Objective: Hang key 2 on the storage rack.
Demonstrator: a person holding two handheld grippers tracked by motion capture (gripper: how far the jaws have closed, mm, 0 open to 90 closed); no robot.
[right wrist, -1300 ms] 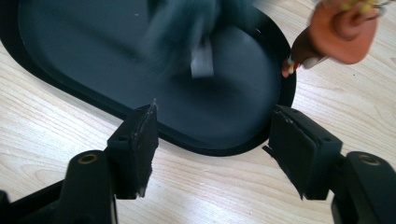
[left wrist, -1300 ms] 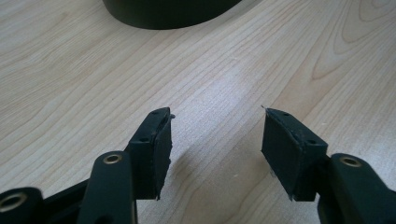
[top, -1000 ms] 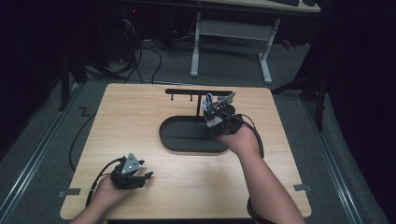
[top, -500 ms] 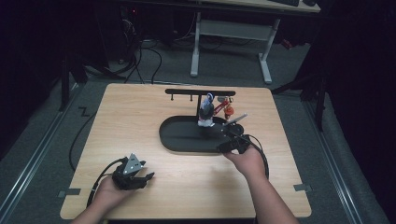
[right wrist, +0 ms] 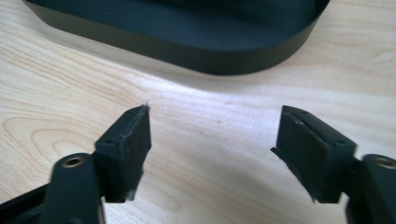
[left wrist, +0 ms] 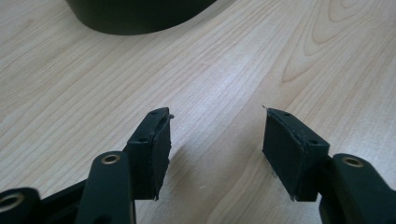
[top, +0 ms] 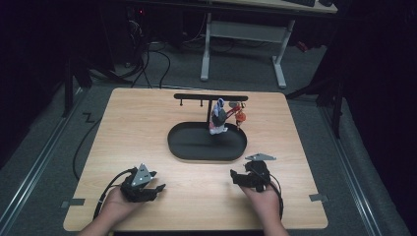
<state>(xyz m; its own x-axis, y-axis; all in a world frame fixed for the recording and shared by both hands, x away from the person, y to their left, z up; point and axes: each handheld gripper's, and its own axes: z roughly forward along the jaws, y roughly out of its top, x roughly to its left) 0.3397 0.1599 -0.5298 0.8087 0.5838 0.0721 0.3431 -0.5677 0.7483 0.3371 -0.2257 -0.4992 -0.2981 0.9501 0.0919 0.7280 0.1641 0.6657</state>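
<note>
**Ana:** Grippers first, please. Where do they sit, measured from the black oval tray (top: 196, 147)?

**Ben:** Both lie on the near side of it, on the wooden table (top: 137, 123). The right gripper (top: 241, 178) is just off the tray's near right end, close to the rim. The left gripper (top: 155, 189) is farther off, near and to the left of the tray.

**Ana:** And the jaws?

**Ben:** In the left gripper view its jaws stand apart over bare wood, nothing between the pads (left wrist: 154, 149). The right gripper's jaws have just been opening; its own view shows them wide apart and empty, with the tray's dark wall (right wrist: 187, 46) just ahead.

**Ana:** Where is the keychain?

**Ben:** The keychain bundle (top: 219, 118), white, purple and dark, hangs from the black rack (top: 211, 97) that stands at the tray's far edge. It dangles over the far right part of the tray. A small orange-red charm (top: 240, 117) hangs just beside it, on the right. Both are well apart from either gripper.
</note>
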